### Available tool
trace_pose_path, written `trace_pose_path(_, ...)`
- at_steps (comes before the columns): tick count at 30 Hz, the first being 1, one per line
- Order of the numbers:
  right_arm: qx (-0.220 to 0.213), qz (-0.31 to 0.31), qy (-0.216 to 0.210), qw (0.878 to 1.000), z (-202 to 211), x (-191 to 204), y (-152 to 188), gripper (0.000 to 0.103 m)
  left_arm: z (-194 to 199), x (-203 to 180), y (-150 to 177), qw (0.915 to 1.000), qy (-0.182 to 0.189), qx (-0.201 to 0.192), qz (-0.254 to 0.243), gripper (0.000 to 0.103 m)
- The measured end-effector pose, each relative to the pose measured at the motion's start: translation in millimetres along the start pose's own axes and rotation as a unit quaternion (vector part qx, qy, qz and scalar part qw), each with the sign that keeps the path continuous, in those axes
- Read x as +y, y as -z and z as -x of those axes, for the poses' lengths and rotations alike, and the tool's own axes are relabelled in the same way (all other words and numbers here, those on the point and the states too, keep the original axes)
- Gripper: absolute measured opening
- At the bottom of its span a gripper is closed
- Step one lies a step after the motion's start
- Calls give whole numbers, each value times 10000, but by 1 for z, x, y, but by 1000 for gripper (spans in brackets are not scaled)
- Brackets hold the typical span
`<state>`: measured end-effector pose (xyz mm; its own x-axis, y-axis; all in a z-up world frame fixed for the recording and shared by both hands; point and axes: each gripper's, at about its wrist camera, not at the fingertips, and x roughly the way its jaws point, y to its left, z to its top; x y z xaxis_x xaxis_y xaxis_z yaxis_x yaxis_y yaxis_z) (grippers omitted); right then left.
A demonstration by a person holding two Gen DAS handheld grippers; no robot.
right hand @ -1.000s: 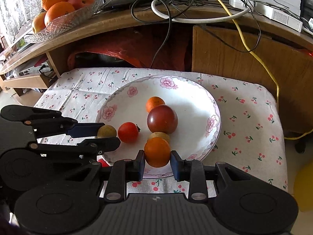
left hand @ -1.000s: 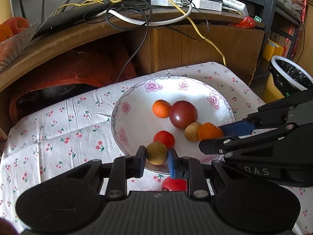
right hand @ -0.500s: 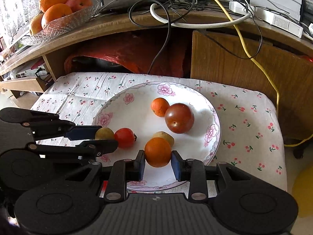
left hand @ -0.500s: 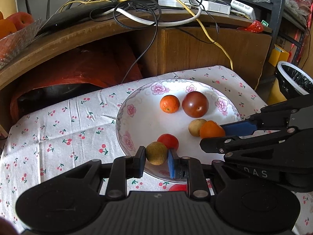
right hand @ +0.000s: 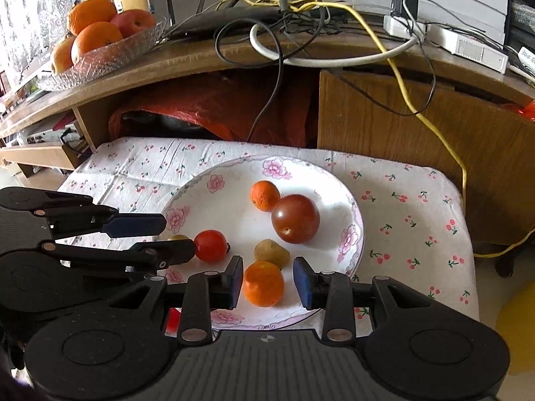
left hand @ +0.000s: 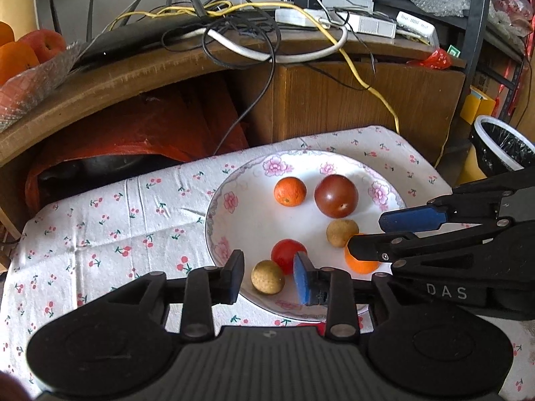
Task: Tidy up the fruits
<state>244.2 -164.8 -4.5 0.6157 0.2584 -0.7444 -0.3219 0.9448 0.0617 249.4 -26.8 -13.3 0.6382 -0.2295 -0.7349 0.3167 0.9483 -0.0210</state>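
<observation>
Fruit gathering looks nearly done: six pieces lie in the flowered plate (right hand: pixel 349 239), the left claw (left hand: pixel 267 275) released around a tan fruit (left hand: pixel 268 277), the right claw (right hand: pixel 267 282) released around an orange (right hand: pixel 263 283).

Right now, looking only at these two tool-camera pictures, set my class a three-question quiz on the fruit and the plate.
1. True or false: the left tool is clamped on the tan fruit.
2. Multiple choice: which fruit lies between the right tool's fingers? A) dark red tomato B) orange C) small red tomato
3. Fill in: counting every fruit on the flowered plate, there are ___.

Key
1. False: both fingers stand apart from it, and it rests on the plate.
2. B: the orange sits in the open gap. The dark red tomato and small red tomato lie farther in.
3. Six.
</observation>
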Motion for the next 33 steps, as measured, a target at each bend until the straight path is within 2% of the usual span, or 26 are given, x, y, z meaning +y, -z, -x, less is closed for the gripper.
trace_pose_path(13, -112, -18, -98, 9999, 14, 1, 2, 30, 20, -2, 2, 9998, 37, -104, -141, 44)
trace_pose_path(23, 49, 105, -450, 9989, 24, 15, 12, 30, 38, 0, 20, 9994, 121, -18, -329, 44)
trace_pose_path(33, 353, 352, -626, 9968, 22, 28, 26, 30, 45, 3, 48, 9974, 280, 276, -606, 44)
